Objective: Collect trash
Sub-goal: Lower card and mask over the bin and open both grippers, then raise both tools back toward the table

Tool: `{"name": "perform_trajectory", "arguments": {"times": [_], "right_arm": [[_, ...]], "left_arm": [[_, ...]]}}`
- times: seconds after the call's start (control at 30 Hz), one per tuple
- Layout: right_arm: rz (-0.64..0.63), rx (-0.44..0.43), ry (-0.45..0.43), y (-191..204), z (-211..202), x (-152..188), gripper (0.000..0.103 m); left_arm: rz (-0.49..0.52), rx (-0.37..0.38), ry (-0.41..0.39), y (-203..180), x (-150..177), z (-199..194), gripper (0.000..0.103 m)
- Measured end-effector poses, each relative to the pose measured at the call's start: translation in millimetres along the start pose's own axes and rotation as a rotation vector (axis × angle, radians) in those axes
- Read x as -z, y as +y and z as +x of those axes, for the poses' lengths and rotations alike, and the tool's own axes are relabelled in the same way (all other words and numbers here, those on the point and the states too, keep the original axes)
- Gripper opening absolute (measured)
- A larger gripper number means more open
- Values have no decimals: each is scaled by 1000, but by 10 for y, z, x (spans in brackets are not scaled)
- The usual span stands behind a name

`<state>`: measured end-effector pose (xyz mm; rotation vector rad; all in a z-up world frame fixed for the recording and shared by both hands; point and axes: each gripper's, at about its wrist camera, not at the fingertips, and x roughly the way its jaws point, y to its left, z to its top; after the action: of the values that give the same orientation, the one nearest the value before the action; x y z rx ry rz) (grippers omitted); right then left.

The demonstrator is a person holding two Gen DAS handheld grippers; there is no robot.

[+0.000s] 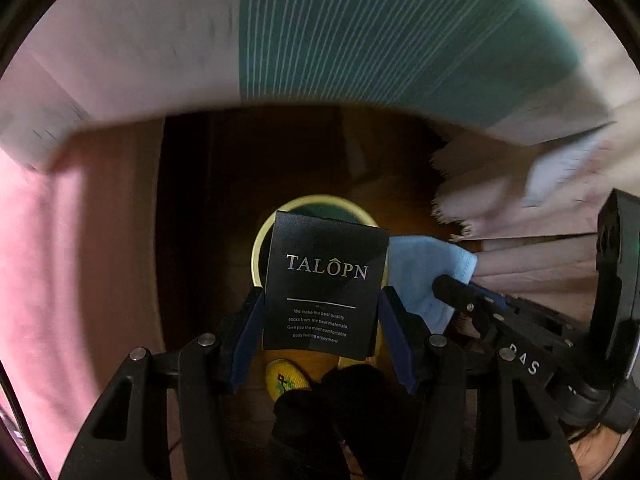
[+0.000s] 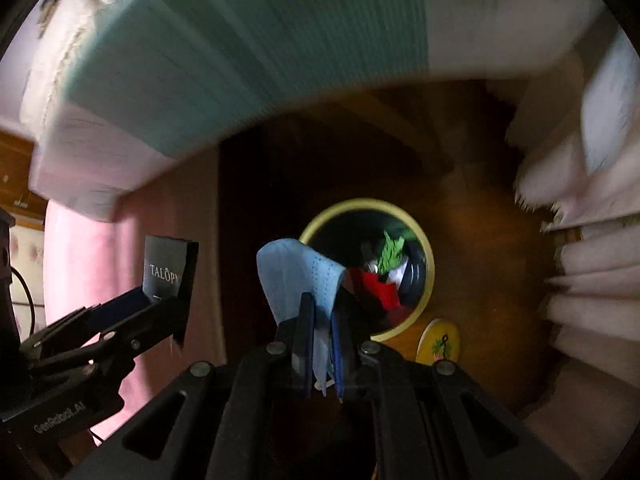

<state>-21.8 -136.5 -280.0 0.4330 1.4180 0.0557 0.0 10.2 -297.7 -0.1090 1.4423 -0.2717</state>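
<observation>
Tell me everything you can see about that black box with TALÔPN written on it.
The black box is a flat, rectangular carton, matte card by the look of it, with silver lettering: the brand name, a thin line, then small print about socks. It stands upright, clamped at its lower side edges between the blue-padded fingers of the left gripper. In the right wrist view its top flap hangs open. It is held above the floor, over the yellow-rimmed bin, and touches nothing but the gripper.
</observation>
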Motion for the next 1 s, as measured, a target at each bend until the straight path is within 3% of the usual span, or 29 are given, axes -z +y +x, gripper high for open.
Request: {"name": "perform_trajectory", "arguments": {"times": [0.3,0.4,0.43,0.5,0.53,0.57,0.8,1.0], "right_arm": [[45,-1,57,-564,1230,-69,9],[57,-1,56,-646,1499,-100,12],[59,4,58,-666,1557,-114,16],[71,8,60,-722,1647,-150,35],[75,7,60,-737,1654,-169,47],[76,3,54,-747,1649,-185,49],[74,1,26,-737,1371,-233,49],[47,-11,1,-590,829,-292,49]], "left_arm": [[-29,15,44,87,60,1359,60],[-39,-10,78,121,36,1665,77],[-40,-35,69,161,29,1732,83],[-43,-47,66,201,-4,1787,87],[-48,-55,64,236,-24,1794,87],[-51,-60,61,254,-37,1784,87],[-59,-99,6,204,-164,1458,88],[-69,-94,-59,20,-279,750,88]]}}
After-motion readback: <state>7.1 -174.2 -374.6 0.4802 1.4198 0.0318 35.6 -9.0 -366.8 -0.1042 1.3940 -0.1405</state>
